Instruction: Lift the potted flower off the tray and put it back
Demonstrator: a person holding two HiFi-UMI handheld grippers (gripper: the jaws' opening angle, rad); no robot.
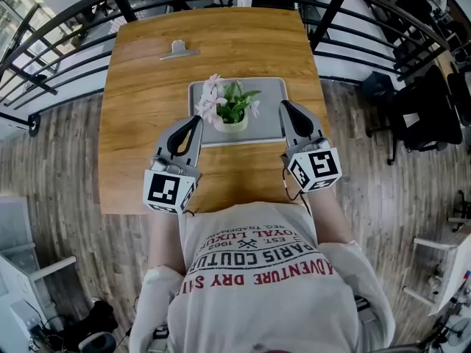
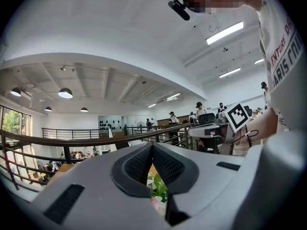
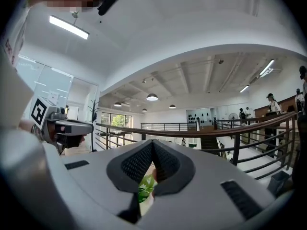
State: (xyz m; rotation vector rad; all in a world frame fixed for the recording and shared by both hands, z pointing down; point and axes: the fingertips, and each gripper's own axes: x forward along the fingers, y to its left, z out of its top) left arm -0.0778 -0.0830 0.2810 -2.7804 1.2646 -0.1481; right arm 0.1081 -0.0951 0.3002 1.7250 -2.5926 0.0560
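The potted flower (image 1: 230,111), with pink blossoms and green leaves in a small white pot, stands upright on the grey tray (image 1: 269,87) in the middle of the wooden table (image 1: 140,87). My left gripper (image 1: 197,120) sits just left of the tray's near corner, jaws shut and empty. To the right of the pot, my right gripper (image 1: 282,106) hovers at the tray's right edge, also shut with nothing in it. In the left gripper view the tips (image 2: 152,145) meet, and leaves (image 2: 158,188) show below them. The right gripper view shows closed tips (image 3: 152,142) and green leaves (image 3: 145,188) beneath.
A metal binder clip (image 1: 178,49) lies on the far part of the table. A black railing (image 1: 73,20) curves behind the table. A dark office chair (image 1: 423,109) stands on the plank floor to the right. People stand in the distant hall.
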